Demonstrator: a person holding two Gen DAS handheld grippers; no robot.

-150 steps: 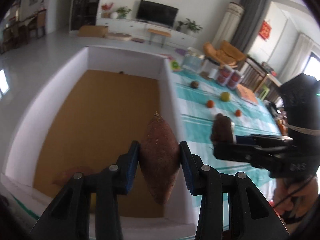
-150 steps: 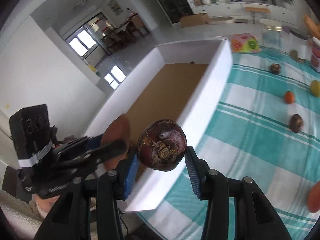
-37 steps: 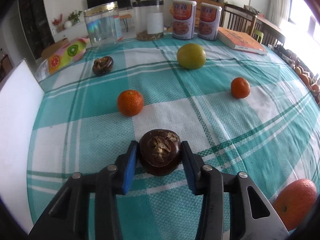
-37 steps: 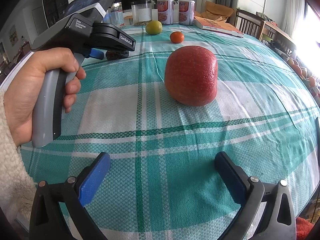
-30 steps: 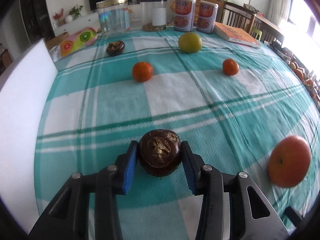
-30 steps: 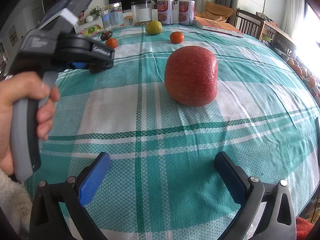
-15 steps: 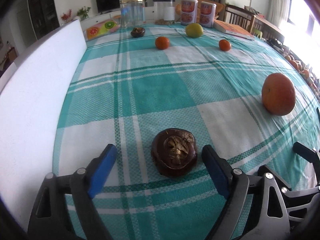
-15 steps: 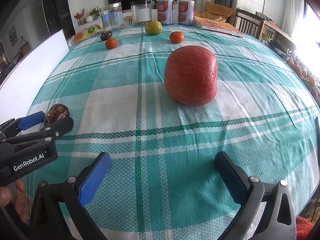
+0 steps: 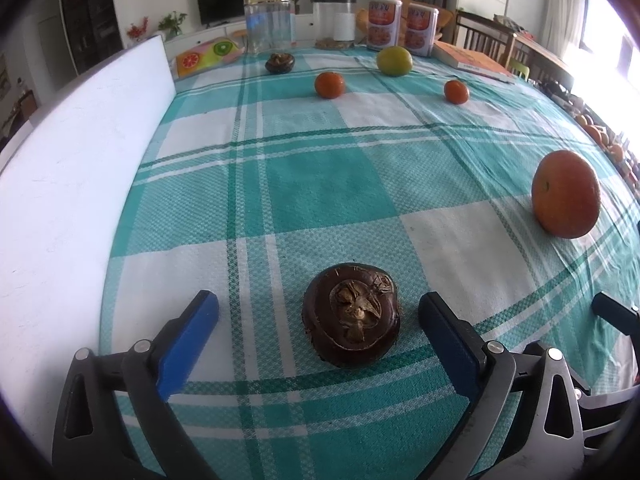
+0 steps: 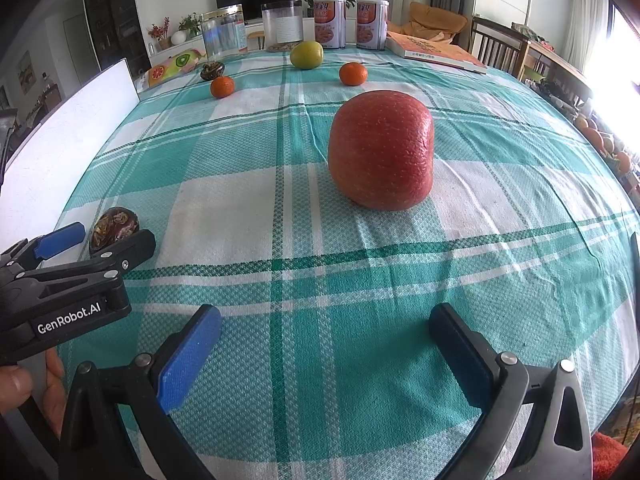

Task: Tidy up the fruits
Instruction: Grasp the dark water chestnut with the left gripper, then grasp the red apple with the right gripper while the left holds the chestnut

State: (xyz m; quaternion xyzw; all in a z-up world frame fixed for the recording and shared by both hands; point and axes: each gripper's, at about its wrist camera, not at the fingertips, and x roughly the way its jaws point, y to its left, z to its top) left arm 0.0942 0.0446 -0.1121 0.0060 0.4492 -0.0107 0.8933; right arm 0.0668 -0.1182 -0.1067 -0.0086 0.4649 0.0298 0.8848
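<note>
A dark brown round fruit [image 9: 351, 316] rests on the teal checked tablecloth [image 9: 328, 184], beside the white box wall [image 9: 80, 168]. My left gripper [image 9: 319, 308] straddles it. Its jaws are opening and the blue pads stand clear of the fruit on both sides. In the right wrist view the same fruit [image 10: 114, 222] shows at the far left between the left gripper's fingers [image 10: 60, 236]. My right gripper [image 10: 324, 316] is open over bare cloth with nothing between its pads. A big red apple [image 10: 382, 156] stands ahead of it, seen also as the apple [image 9: 566, 194] at the right.
Further back lie two small tangerines [image 9: 329, 85] [image 9: 456, 91], a yellow-green fruit [image 9: 394, 61] and another dark fruit [image 9: 280, 63]. Glass jars [image 9: 270, 22], two cans [image 9: 384, 22] and a book [image 9: 472, 60] line the far edge. A hand [image 10: 24, 388] holds the left gripper.
The left gripper brought the dark fruit back toward the near end of the table beside the box, set it on the cloth and opened its jaws. The right gripper stayed still.
</note>
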